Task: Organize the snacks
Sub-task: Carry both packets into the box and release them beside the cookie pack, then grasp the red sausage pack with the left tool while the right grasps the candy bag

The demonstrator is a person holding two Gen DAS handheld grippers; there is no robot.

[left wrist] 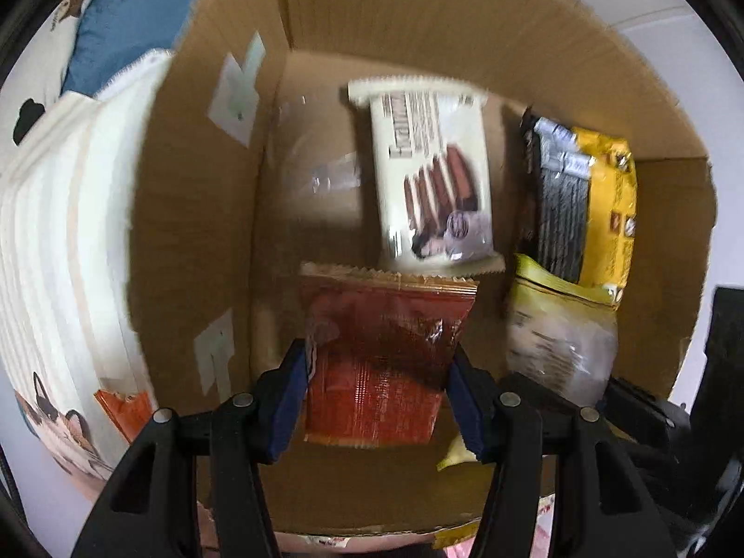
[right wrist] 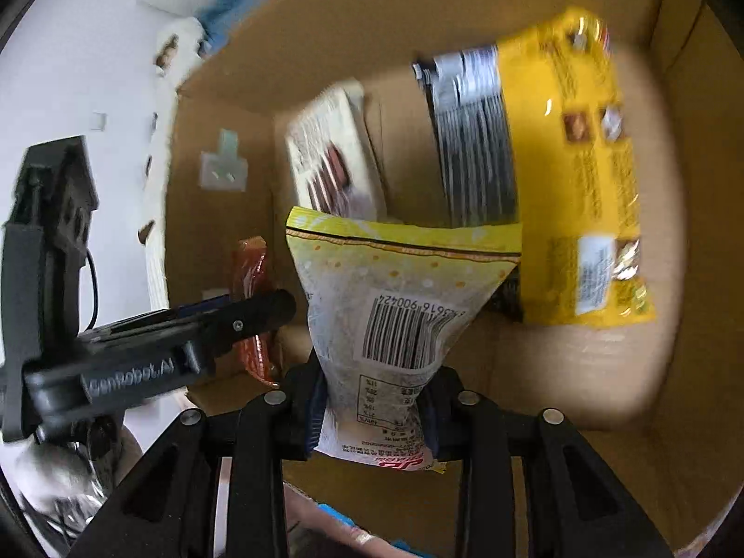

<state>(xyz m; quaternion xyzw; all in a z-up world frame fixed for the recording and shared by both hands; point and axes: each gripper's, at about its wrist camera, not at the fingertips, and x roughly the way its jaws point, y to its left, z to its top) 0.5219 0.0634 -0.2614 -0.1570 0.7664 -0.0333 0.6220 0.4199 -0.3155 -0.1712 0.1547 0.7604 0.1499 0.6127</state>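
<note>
While brown cardboard box (left wrist: 195,195) walls fill both views, left gripper (left wrist: 376,395) clamps red foil snack packet (left wrist: 376,362) nr box's front edge; right gripper (right wrist: 372,409) clamps yellow-topped clear pouch w/ barcode (right wrist: 400,316) beside it.

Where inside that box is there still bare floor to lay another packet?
Bare floor lies in the cardboard box between its left wall and the white biscuit pack. The right side is crowded: the yellow bag and the pale yellow pouch overlap.

- An open cardboard box (left wrist: 465,37) is shown.
- On its floor, a white biscuit packet (left wrist: 432,176) lies at 12 o'clock.
- A yellow-and-black bag (left wrist: 581,204) lies at 3 o'clock.
</note>
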